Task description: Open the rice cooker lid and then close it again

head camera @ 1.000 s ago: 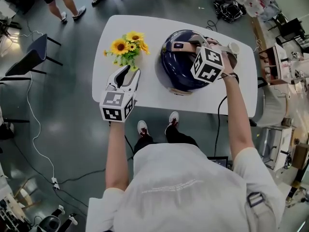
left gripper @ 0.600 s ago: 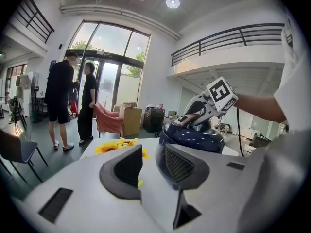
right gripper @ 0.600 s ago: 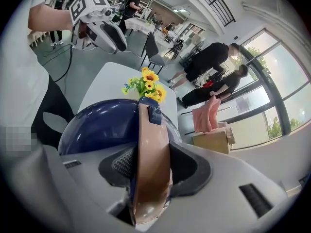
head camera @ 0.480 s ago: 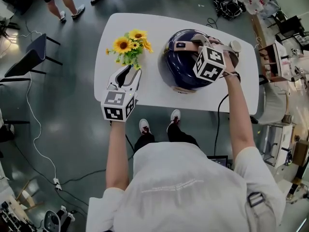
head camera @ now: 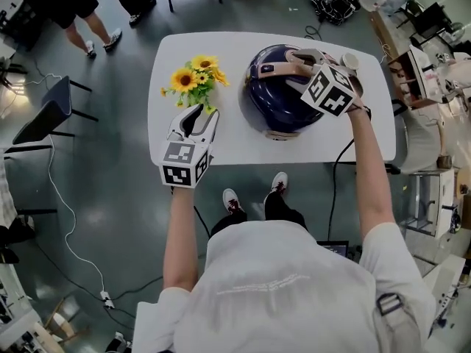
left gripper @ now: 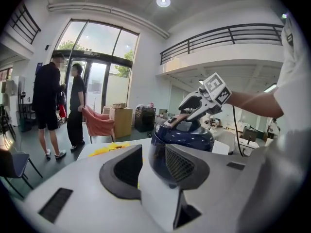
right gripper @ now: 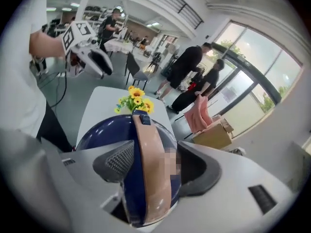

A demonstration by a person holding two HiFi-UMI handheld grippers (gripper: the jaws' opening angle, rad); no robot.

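A dark blue rice cooker (head camera: 276, 98) with a pinkish carry handle (head camera: 283, 68) sits on the white table (head camera: 228, 142), its lid down. My right gripper (head camera: 303, 59) hangs over the cooker's top and straddles the handle (right gripper: 148, 149). Its jaws have just been opening and stand apart on either side of the handle, so the gripper is open. My left gripper (head camera: 197, 115) is open and empty at the table's front left, beside the sunflowers (head camera: 195, 79). Past its jaws, the left gripper view shows the cooker (left gripper: 187, 137) and the right gripper (left gripper: 194, 103).
The sunflower bunch stands left of the cooker. A black cord (head camera: 338, 160) drops off the table's front right. People stand beyond the far edge (head camera: 66, 6), and a chair (head camera: 44, 112) is to the left. Shelves and clutter (head camera: 427, 65) line the right side.
The right gripper's jaws have spread off the handle, and its marker cube has rolled and lifted a little. The left gripper has stayed in place.
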